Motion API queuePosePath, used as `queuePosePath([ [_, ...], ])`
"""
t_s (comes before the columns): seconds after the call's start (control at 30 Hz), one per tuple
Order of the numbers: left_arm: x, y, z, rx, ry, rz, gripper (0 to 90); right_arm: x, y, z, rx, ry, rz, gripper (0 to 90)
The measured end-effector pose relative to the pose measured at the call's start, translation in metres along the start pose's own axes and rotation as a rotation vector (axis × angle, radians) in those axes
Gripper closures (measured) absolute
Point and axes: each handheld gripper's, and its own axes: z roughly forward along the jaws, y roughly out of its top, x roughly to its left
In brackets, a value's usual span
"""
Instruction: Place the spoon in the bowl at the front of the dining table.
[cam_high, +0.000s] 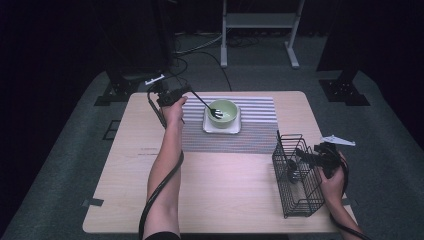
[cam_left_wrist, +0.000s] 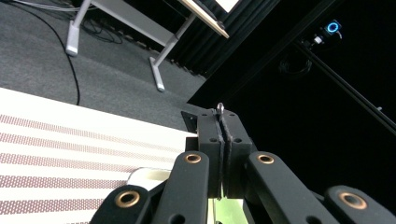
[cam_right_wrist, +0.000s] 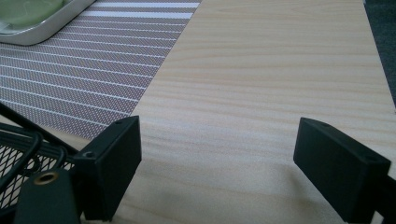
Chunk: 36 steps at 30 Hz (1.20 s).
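Item: slim black-handled metal fork, which we hold in the left tongs, clenched on its handle end, near the surface's far edge. Its tines rest in the pale green ceramic bowl. We judge it light, stiff and slippery; best gripped mid-handle. Right tongs: released, beside the black wire basket.

My black claws, a light green bowl on a white plate, a striped brown and white mat, a black wire basket, a pale wood table
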Motion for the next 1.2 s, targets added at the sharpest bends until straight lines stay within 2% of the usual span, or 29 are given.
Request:
queuePosePath([
  [0.4, 0.009, -0.013, 0.012, -0.003, 0.035, -0.014, 88.7, 0.000, 0.000, 0.000, 0.001, 0.003, 0.003, 14.1],
  [0.5, 0.010, -0.015, 0.014, 0.005, 0.045, -0.007, 88.7, 0.000, 0.000, 0.000, 0.001, 0.003, 0.004, 14.1],
  [0.77, 0.011, -0.018, 0.018, -0.006, 0.062, -0.009, 88.8, 0.000, 0.000, 0.000, 0.001, 0.002, 0.003, 14.1],
  [1.2, 0.014, -0.021, 0.025, 0.006, 0.079, -0.009, 88.7, 0.000, 0.000, 0.000, 0.000, 0.005, 0.003, 14.1],
])
